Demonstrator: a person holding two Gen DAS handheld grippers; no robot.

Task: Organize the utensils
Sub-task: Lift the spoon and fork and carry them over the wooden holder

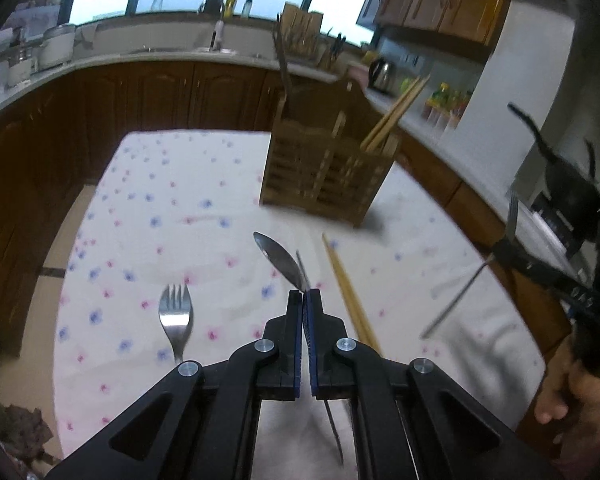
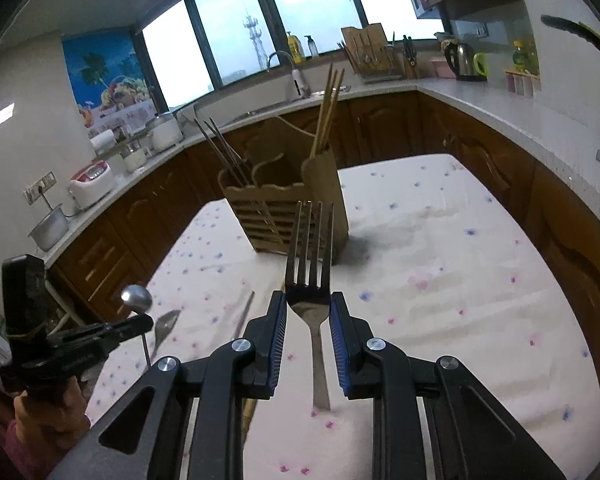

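Utensils split between my 2 hands: left gripper (image 1: 302, 294) pinches a spoon (image 1: 280, 258) and right gripper (image 2: 308, 300) clamps a fork (image 2: 309, 264), both lifted, probably bound for the wooden holder (image 2: 284, 208) on the table (image 2: 440, 280).

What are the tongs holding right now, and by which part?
Left tongs clamp a spoon at its neck, just below the bowl. Right tongs pinch a fork across its head, below the tines.
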